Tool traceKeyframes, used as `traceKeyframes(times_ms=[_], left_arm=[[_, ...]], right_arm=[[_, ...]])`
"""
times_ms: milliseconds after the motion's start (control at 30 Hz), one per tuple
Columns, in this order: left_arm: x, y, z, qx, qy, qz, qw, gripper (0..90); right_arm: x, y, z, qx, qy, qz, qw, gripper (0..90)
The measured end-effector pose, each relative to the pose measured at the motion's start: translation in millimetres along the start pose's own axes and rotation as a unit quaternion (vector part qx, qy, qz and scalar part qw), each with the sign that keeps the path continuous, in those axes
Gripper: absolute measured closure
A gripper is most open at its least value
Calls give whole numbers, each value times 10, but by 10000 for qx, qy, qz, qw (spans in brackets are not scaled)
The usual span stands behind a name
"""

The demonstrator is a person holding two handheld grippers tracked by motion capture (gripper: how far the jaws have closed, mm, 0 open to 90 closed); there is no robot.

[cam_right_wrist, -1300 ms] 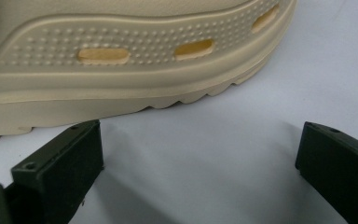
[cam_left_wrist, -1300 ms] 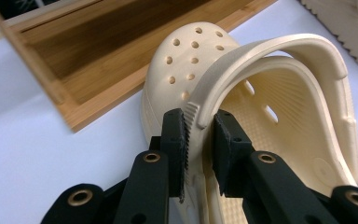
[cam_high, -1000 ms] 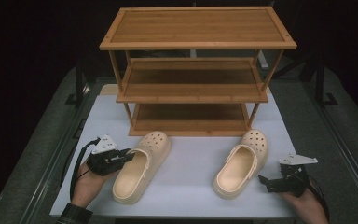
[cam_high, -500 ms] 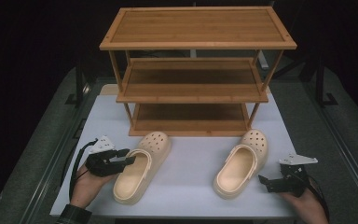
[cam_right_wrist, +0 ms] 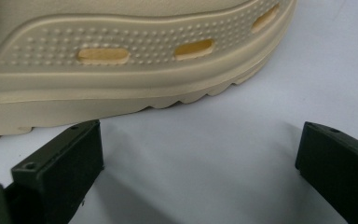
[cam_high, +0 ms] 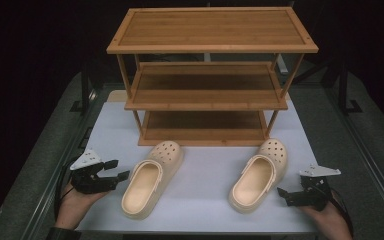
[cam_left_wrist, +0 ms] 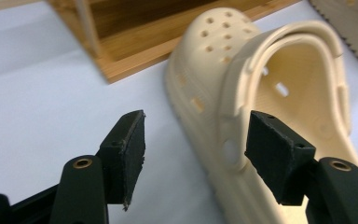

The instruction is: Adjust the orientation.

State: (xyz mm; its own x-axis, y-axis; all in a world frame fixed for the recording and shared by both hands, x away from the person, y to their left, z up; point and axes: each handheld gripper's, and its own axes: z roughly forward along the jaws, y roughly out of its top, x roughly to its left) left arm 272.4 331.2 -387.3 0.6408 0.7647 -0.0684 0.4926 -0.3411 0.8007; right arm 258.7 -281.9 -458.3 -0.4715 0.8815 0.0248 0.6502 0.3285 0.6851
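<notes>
Black backdrop; right clog (cam_right_wrist: 121, 60) cropped.

The cream clog (cam_right_wrist: 135, 60) lies on its sole across the top, its dotted side wall with three slots facing the camera. Just below it, on the white surface (cam_right_wrist: 223, 158), the right gripper (cam_right_wrist: 200, 172) has its black jaws spread wide, holding nothing
</notes>
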Motion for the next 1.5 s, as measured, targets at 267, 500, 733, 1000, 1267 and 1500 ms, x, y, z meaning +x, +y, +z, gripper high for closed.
traceKeyframes(times_ms=[267,500,733,1000,1267,1500], left_arm=[[183,-212,-85,311,654,5,9974,248],[312,-405,31,845,1026,-149,9910,81],[368,-525,156,1049,1028,-268,9888,0],[384,-609,186,860,973,-250,9912,0],[379,-613,187,847,975,-258,9913,0],[378,-613,188,851,980,-259,9912,0]], right_arm=[[0,-1,0,-8,3,1,10000,4],[-1,1,0,1,2,-8,10000,3],[-1,3,1,8,-2,-19,10000,3],[-2,7,2,25,-2,-22,10000,3],[-90,68,-97,75,198,269,9994,123],[-257,244,-211,-105,172,399,9990,472]])
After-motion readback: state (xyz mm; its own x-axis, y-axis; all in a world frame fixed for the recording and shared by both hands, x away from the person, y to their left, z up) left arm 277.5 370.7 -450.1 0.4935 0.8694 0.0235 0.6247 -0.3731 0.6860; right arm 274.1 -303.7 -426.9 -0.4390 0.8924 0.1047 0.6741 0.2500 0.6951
